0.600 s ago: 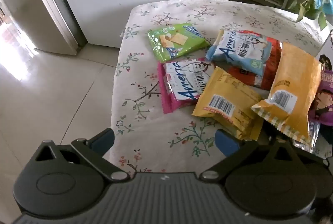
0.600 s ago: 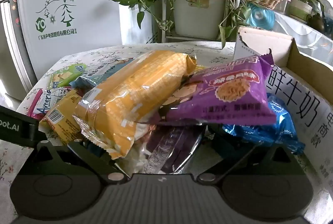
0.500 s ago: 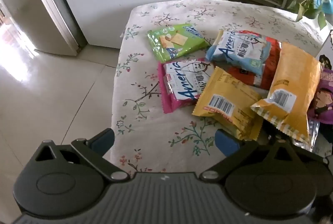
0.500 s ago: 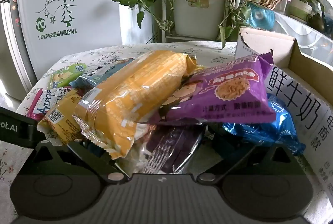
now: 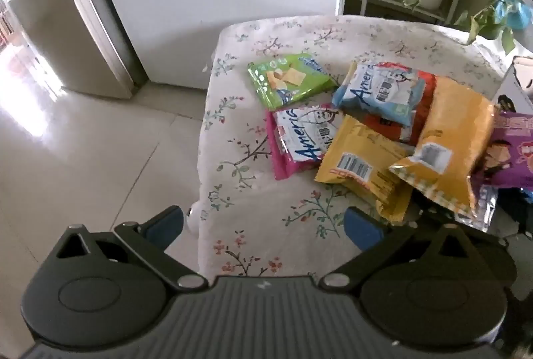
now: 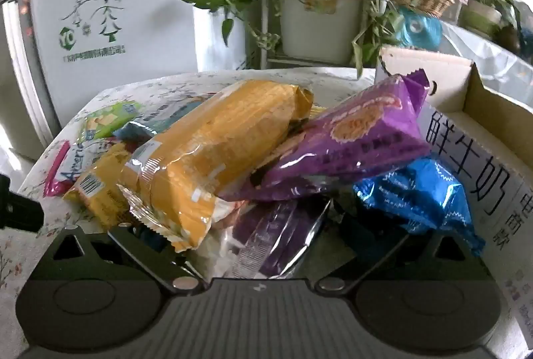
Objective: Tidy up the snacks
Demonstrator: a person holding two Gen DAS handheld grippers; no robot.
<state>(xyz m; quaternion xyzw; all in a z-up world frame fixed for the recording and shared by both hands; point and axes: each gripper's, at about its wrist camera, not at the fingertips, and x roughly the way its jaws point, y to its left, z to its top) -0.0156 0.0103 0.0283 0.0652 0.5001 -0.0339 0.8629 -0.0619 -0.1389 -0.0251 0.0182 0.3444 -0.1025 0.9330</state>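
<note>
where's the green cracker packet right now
In the left wrist view the flat green cracker packet lies at the far left of the snack pile on the floral tablecloth, just behind the pink-edged packet, left of the light blue packet.

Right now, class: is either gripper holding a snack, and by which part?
The left gripper is open over the tablecloth, holding nothing. The right gripper's fingertips are hidden under the snack pile, beneath the purple packet, so any hold cannot be told.

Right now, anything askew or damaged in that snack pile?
No tears or spills visible. The pile is untidy: the long orange packet and purple packet lie tilted, propped on other snacks, while the cardboard box beside them shows nothing inside in the part visible. The green packet lies flat, apart from the heap.
</note>
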